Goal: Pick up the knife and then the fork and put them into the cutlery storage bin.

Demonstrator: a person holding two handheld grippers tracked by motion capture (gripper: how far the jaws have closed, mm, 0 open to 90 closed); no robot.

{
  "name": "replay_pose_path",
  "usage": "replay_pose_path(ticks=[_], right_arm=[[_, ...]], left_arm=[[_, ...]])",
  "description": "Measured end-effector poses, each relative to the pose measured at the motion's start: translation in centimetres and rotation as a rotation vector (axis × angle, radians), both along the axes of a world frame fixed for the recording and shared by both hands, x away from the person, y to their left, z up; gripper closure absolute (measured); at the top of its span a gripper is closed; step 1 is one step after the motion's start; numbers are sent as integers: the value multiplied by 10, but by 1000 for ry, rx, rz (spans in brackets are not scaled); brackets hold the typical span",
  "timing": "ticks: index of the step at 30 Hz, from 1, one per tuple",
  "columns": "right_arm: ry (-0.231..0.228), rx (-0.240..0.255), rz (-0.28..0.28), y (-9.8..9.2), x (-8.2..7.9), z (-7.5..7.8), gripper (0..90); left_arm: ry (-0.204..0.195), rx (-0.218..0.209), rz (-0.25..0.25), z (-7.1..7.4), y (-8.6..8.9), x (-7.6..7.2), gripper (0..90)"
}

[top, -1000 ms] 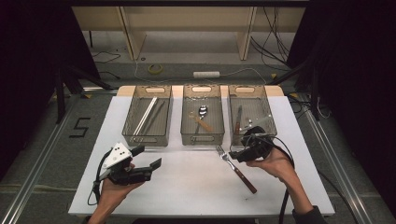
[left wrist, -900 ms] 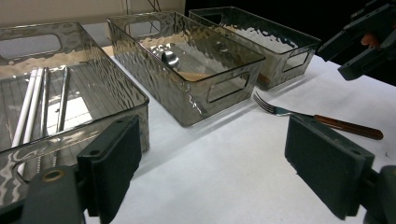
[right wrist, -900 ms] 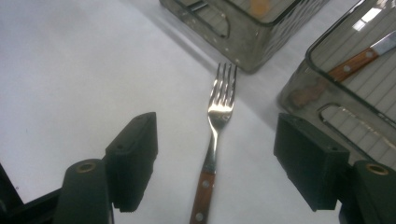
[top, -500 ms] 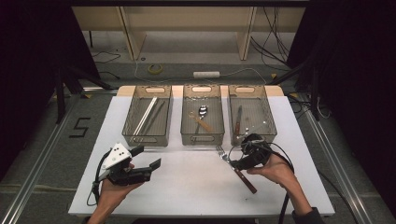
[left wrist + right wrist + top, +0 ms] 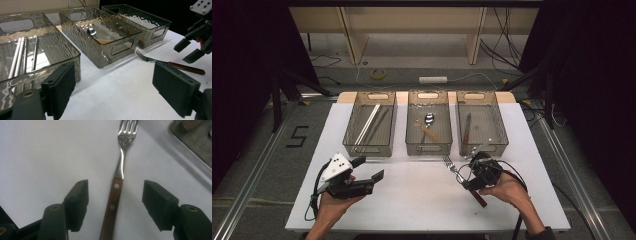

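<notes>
Three clear bins (image 5: 428, 146) stand in a row across the upper middle of the high view, closing off that stretch. The white tabletop (image 5: 417, 200) below them lies bare across the lower centre, with the fork (image 5: 462, 177) lying lower right.

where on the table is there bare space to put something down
Free: the white table between the left gripper and the fork, in front of the middle bin. Crowded: around the right gripper straddling the fork.
</notes>
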State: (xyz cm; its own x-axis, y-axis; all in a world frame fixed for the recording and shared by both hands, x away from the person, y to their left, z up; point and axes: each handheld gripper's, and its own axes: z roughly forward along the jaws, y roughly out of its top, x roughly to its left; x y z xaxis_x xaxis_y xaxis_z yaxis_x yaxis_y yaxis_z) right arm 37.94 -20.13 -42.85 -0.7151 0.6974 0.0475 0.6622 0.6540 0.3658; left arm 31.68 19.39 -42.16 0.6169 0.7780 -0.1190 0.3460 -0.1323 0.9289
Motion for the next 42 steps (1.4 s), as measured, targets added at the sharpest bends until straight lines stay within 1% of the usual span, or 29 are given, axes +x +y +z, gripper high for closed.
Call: replay_pose_path(ticks=[3,6,7,9,14,15,17,19,21,22,24,26,28,30,42], right_arm=[[17,-11,-7,-1,0,-4,406],[24,-23,-4,-2,0,-8,422],[29,-25,-6,-2,-1,-9,431],[36,-31,-3,-2,-1,-12,451],[49,-63,6,-1,-3,-16,500],[49,-67,8,0,-3,-17,514],[44,-66,13,0,-4,-18,544],[46,-66,13,0,-4,-19,559],[45,-68,14,1,-5,-20,574],[44,-67,15,1,-5,-21,578],[48,-72,21,1,-5,-22,591],[49,-77,22,2,-5,-23,607],[50,-78,25,2,-5,-25,627],[55,-88,26,3,-5,-26,637],[36,-109,35,3,-6,-28,705]], left_arm=[[0,-3,3,0,0,0,184],[1,-3,3,0,0,0,183],[1,3,0,0,0,0,184],[-1,1,1,0,0,0,184],[0,1,0,0,0,0,184],[0,-3,3,0,0,0,183],[2,3,0,0,0,0,183],[-2,4,0,0,0,0,183],[1,-5,4,0,0,0,184],[2,2,0,0,0,0,184],[0,4,3,0,0,0,184],[0,-4,4,0,0,0,184],[2,7,0,-1,0,0,184],[-1,3,0,0,0,0,184],[0,5,0,0,-1,0,183]])
